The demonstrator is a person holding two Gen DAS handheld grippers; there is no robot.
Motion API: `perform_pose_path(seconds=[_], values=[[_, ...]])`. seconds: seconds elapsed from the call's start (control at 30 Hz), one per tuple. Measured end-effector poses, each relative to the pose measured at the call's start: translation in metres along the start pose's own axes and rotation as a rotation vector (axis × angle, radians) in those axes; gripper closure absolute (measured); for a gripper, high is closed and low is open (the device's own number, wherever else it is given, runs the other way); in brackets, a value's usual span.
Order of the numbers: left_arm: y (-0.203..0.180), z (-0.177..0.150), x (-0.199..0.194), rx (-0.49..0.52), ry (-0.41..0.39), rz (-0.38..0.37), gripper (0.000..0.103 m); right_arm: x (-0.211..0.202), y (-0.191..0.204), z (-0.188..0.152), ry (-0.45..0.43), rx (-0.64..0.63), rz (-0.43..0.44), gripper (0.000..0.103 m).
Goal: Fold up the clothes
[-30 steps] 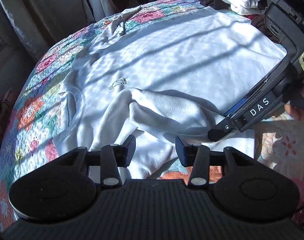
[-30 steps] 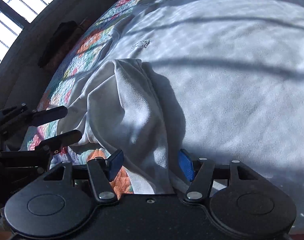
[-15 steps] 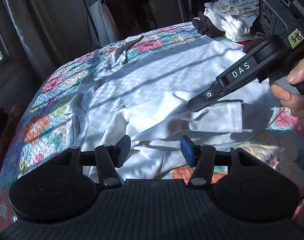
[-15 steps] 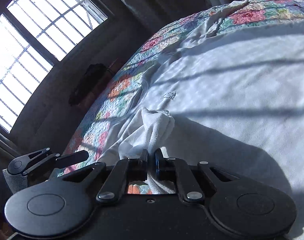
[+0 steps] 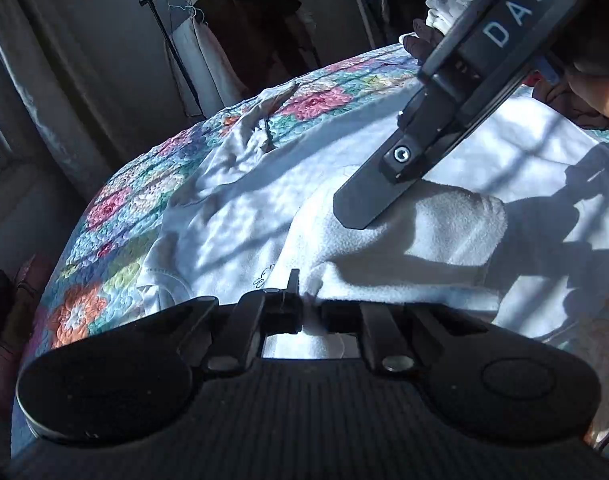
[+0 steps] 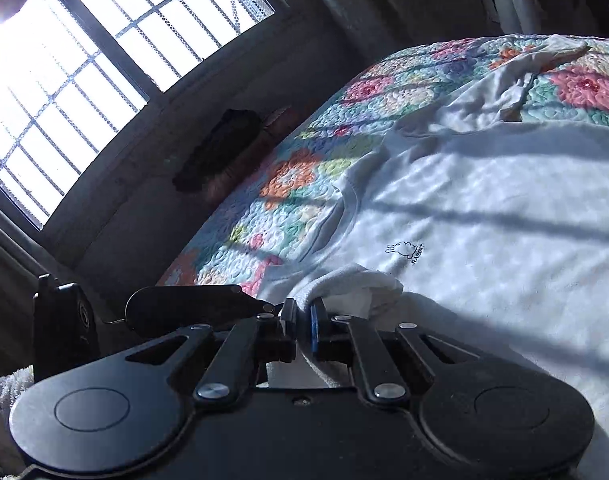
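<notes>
A white sweatshirt point(image 5: 232, 224) with a small rabbit print point(image 6: 404, 249) lies flat on a floral quilt point(image 5: 116, 208). One sleeve point(image 5: 436, 236) is folded across the body and raised off it. My left gripper point(image 5: 310, 308) is shut on the near fold of this white fabric. My right gripper point(image 6: 302, 318) is shut on the sleeve fabric too, and shows from the side in the left wrist view as the right gripper point(image 5: 364, 204) over the sleeve. The left gripper point(image 6: 260, 304) sits just left of it. The far sleeve point(image 6: 516, 92) lies crumpled on the quilt.
A pile of light clothes point(image 5: 444, 8) sits at the bed's far right corner. A clothes rack point(image 5: 192, 48) stands behind the bed. A person's hand point(image 5: 600, 92) holds the right gripper. A barred window point(image 6: 84, 60) and a dark object point(image 6: 220, 144) lie beyond the quilt edge point(image 6: 288, 176).
My left gripper, open half a second ago, has shut on the white fabric. My right gripper, shut on the sleeve since then, has risen with it and come closer to the left one.
</notes>
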State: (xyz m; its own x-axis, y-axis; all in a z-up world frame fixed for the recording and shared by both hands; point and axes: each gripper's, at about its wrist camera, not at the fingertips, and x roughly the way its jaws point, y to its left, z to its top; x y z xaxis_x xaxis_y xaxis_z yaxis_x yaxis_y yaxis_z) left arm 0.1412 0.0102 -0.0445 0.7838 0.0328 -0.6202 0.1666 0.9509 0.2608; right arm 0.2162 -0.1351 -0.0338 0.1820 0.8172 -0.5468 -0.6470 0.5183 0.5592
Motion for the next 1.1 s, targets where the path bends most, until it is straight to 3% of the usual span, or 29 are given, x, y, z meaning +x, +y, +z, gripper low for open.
perform_pose_path(seconds=[0.1, 0.17, 0.23, 0.37, 0.47, 0.53, 0.6, 0.77, 0.83, 0.97, 1.03, 1.1], values=[[0.045, 0.016, 0.012, -0.114, 0.016, 0.037, 0.095, 0.010, -0.023, 0.008, -0.062, 0.086, -0.005, 0.086], [0.074, 0.026, 0.022, -0.186, 0.025, 0.064, 0.095, 0.017, -0.046, 0.006, -0.070, 0.183, -0.001, 0.074], [0.098, 0.031, 0.036, -0.250, 0.023, 0.079, 0.095, 0.024, -0.062, -0.002, -0.070, 0.235, -0.015, 0.074], [0.145, 0.041, 0.062, -0.379, 0.021, 0.110, 0.095, 0.049, -0.080, -0.030, 0.010, 0.259, 0.034, 0.074], [0.173, 0.039, 0.087, -0.491, 0.061, 0.065, 0.089, 0.070, -0.080, -0.049, 0.096, 0.266, 0.077, 0.073], [0.182, 0.029, 0.097, -0.570, 0.093, 0.071, 0.064, 0.080, -0.073, -0.054, 0.135, 0.238, 0.073, 0.071], [0.188, 0.018, 0.101, -0.635, 0.107, 0.082, 0.054, 0.086, -0.065, -0.057, 0.156, 0.214, 0.069, 0.066], [0.182, -0.018, 0.070, -0.665, 0.081, 0.061, 0.040, 0.094, -0.049, -0.064, 0.201, 0.108, 0.039, 0.064], [0.173, -0.035, 0.049, -0.622, 0.081, 0.049, 0.039, 0.093, -0.044, -0.065, 0.208, 0.066, 0.031, 0.064], [0.150, -0.076, 0.003, -0.560, 0.076, 0.019, 0.039, 0.093, -0.042, -0.065, 0.211, 0.110, 0.064, 0.064], [0.137, -0.094, -0.012, -0.556, 0.094, -0.033, 0.041, 0.097, -0.038, -0.065, 0.216, 0.092, 0.070, 0.064], [0.124, -0.107, -0.021, -0.543, 0.118, -0.088, 0.048, 0.102, -0.035, -0.069, 0.257, 0.047, 0.052, 0.083]])
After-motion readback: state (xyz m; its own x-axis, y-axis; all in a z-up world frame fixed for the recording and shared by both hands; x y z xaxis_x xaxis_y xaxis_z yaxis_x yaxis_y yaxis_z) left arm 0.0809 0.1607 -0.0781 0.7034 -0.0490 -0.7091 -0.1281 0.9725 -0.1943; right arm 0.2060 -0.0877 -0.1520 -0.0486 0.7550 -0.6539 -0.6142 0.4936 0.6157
